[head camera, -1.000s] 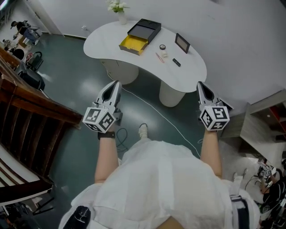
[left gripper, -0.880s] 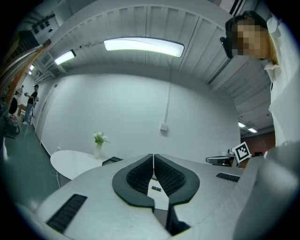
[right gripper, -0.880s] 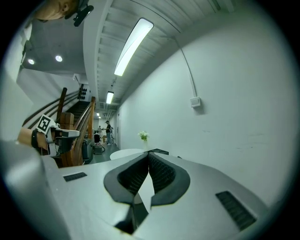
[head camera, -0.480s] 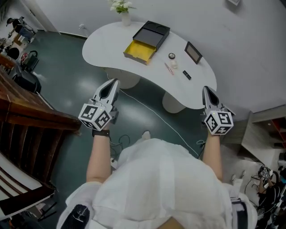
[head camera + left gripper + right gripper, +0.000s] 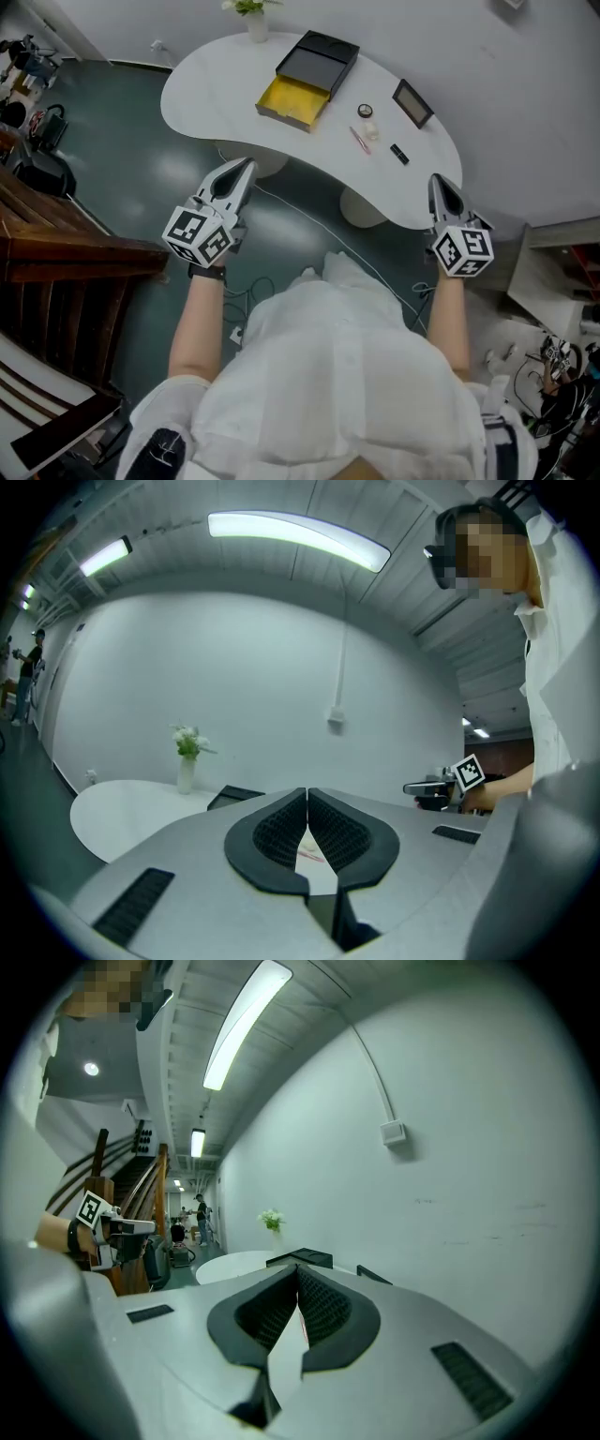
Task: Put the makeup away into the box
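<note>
My left claw (image 5: 245, 167) and right claw (image 5: 440, 180) are both clenched on nothing, their pads meeting at the tips. The box (image 5: 305, 80) lies on the white counter (image 5: 206, 84), well apart from me. In the head view its long axis runs from 7 to 1 o'clock, with the yellow drawer (image 5: 292, 99) pulled out toward 7. At its 4 o'clock lie a small jar (image 5: 365, 111), a pink pencil (image 5: 360, 141) pointing 11 to 5, and a black tube (image 5: 399, 154).

The left claw hangs over bare floor (image 5: 141, 169), short of the counter's edge. The right sits at that edge's 5 o'clock end.

The left gripper view frames the pencil (image 5: 313, 854) through the gap beneath my shut tips. The right gripper view alone shows a corridor with people (image 5: 200, 1218).
</note>
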The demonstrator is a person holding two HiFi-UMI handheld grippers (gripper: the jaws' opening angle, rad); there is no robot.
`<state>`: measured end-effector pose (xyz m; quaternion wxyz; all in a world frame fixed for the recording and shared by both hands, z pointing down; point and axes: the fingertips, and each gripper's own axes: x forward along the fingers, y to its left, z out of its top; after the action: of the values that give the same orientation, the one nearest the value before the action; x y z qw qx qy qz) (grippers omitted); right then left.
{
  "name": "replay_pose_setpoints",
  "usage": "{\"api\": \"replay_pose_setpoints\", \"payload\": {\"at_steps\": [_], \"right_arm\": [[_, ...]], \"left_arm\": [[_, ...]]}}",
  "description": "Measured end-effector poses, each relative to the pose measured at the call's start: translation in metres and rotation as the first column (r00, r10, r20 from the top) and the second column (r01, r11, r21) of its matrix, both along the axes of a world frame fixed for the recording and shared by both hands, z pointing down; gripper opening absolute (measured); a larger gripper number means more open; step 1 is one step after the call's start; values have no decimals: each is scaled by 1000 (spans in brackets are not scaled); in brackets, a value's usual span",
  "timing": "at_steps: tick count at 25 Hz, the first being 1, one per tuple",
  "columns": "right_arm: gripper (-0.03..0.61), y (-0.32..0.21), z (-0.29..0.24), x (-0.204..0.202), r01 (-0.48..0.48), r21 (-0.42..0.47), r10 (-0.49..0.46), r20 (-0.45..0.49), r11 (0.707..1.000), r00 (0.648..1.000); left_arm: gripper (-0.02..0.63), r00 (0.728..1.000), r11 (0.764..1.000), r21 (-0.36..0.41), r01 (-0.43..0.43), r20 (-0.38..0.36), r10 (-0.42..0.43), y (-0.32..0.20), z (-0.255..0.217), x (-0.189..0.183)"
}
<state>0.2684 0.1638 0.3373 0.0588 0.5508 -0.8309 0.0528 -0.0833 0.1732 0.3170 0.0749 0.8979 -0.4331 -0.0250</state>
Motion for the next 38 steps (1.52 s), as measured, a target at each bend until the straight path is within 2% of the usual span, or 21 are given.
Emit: {"api": "replay_pose_setpoints", "payload": {"at_steps": [14, 28, 38], "right_arm": [[11, -102, 30, -20, 27, -79, -28, -20, 997, 999], [11, -188, 61, -15, 48, -148, -51, -20, 988, 998], [11, -209, 67, -9, 60, -160, -64, -20, 985, 998]], "left_arm": [[18, 999, 999, -47, -22, -50, 20, -93, 13, 14], [18, 994, 992, -79, -99, -53, 95, -185, 21, 67], [18, 981, 979, -80, -190, -41, 187, -217, 27, 112]]}}
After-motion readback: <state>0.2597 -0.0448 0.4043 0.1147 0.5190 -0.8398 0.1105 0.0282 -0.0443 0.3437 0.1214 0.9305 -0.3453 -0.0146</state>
